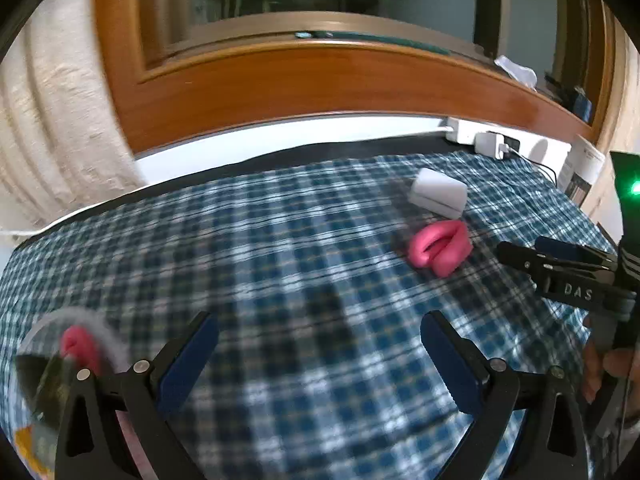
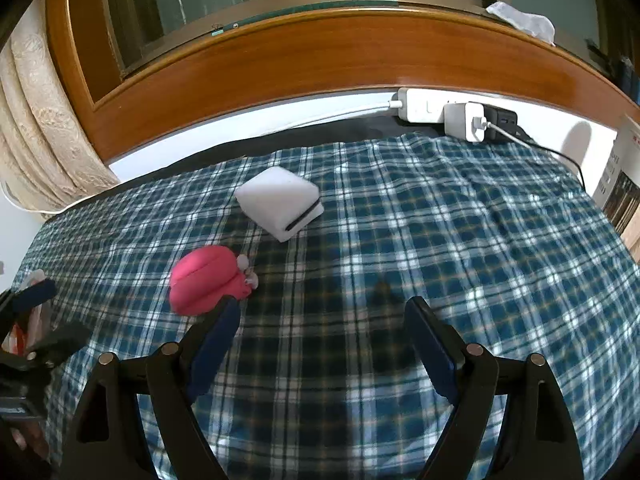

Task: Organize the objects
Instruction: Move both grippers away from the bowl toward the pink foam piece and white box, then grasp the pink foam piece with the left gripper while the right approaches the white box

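Note:
A pink soft toy (image 1: pixel 438 248) (image 2: pixel 204 280) lies on the blue checked cloth (image 1: pixel 280 248) (image 2: pixel 440 240). Just behind it sits a white foam block (image 1: pixel 438 194) (image 2: pixel 280 202). My left gripper (image 1: pixel 320 328) is open over bare cloth, well short and left of the toy. My right gripper (image 2: pixel 322 312) is also open, its left fingertip close to the toy's near edge without holding it. The right gripper (image 1: pixel 560 268) shows at the right edge of the left wrist view. A clear, blurred container (image 1: pixel 72 344) at lower left holds another pink piece (image 1: pixel 78 346).
A white power strip (image 2: pixel 424 110) with a charger and cables lies at the cloth's far edge under the wooden window frame (image 2: pixel 320 60). A curtain (image 2: pixel 36 140) hangs at left. A printed box (image 2: pixel 620 184) stands at right. A hand (image 1: pixel 608 368) holds the right gripper.

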`<state>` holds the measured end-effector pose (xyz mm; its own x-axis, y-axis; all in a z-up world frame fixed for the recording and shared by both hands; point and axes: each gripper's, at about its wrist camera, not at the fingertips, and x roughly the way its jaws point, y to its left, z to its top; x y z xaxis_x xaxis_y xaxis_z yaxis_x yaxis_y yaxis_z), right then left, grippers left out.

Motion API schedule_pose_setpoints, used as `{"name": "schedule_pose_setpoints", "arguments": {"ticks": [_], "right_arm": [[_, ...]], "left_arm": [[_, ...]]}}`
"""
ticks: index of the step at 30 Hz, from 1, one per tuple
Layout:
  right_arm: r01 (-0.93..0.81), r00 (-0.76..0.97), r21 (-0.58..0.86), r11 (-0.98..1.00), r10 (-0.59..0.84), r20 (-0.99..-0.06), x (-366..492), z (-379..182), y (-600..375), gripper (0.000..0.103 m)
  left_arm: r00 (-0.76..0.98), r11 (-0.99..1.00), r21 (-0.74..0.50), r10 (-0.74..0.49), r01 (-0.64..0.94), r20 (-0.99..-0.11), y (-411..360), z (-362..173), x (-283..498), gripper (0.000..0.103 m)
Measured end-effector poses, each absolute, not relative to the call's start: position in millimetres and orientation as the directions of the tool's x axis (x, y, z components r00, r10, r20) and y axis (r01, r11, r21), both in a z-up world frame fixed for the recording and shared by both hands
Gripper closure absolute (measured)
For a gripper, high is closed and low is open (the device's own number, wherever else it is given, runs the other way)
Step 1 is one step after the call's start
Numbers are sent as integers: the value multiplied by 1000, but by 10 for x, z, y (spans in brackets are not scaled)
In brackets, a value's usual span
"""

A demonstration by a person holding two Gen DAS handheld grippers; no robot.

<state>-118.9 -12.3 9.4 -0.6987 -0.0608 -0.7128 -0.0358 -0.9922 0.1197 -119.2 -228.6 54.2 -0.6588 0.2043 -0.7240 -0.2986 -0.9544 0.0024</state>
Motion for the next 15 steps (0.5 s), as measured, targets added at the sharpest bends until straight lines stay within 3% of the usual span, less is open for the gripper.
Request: {"name": "schedule_pose_setpoints", "arguments": {"ticks": [15], "right_arm": [[-97, -701, 212, -972, -85, -708, -1257, 97, 200, 18]], "left_arm": [[-565, -904, -13, 278, -428, -777, -1557, 302, -1700, 1]]}}
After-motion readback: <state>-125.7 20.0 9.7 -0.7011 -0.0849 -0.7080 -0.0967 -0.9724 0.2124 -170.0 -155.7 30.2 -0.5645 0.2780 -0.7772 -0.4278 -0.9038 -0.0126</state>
